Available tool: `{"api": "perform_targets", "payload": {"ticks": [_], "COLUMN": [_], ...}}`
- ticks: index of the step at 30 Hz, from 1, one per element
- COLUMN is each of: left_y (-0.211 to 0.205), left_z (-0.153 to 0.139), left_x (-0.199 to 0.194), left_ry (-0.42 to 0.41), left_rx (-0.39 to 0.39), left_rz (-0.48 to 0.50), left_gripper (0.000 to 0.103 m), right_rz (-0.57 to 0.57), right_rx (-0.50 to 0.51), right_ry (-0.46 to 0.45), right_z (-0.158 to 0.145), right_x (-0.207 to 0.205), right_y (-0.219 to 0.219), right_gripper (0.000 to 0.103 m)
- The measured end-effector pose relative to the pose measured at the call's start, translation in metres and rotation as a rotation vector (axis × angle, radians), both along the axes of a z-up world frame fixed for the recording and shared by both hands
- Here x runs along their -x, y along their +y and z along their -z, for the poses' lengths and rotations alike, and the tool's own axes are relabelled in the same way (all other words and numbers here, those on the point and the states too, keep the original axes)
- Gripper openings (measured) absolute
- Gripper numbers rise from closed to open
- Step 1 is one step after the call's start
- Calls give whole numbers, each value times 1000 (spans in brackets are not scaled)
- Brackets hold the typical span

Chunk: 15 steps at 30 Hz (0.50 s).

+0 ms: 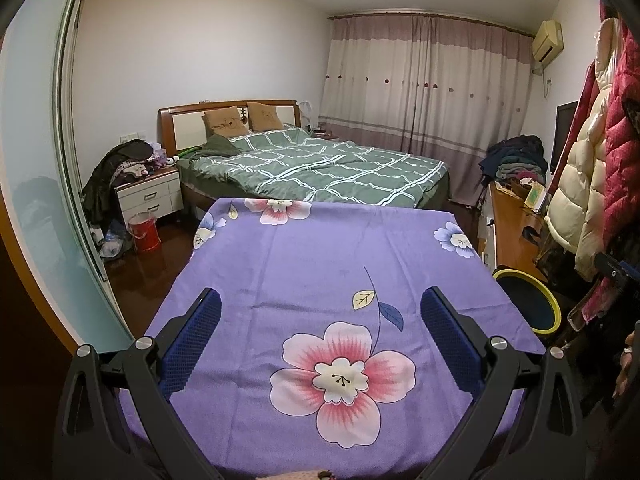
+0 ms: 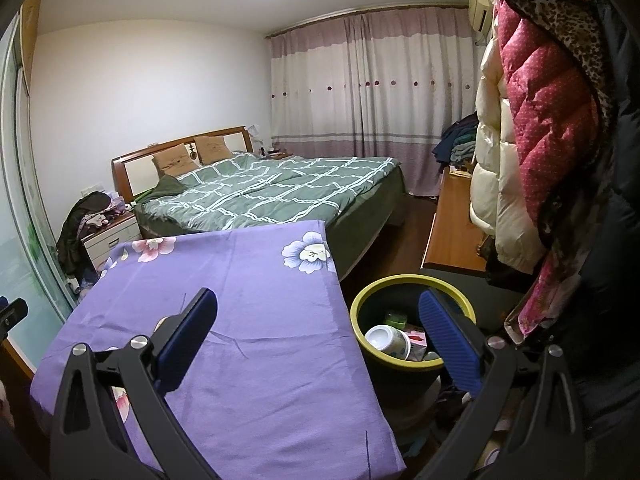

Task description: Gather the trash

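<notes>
White cup (image 2: 387,342) lies sideways in bin (image 2: 412,281); both claws (image 1: 320,322) (image 2: 318,326) spread, empty.

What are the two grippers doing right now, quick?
Left gripper: open, holding nothing, above the purple floral cloth.
Right gripper: open, holding nothing, beside the yellow-rimmed bin.

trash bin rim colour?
Yellow-green rim on a dark bin; clearest in the right wrist view.
</notes>
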<state>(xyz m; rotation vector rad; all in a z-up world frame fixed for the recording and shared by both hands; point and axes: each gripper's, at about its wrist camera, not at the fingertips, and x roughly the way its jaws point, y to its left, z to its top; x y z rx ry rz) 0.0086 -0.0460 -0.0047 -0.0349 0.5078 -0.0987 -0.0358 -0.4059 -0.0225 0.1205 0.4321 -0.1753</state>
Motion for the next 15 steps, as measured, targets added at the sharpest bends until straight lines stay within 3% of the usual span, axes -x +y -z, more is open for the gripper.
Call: {"api": "perform_targets", "payload": {"ticks": [15], "left_y": [0], "left_z": [7], "left_x": [-5], "left_ry": [21], "left_rx": [2], "left_rz": [-3], "left_gripper": [98], "right_rz": [1], "right_rx": [-6], "right_ry": [13], "right_z": [3], "right_x": [-7], "right_y": [2], "right_gripper": [96]}}
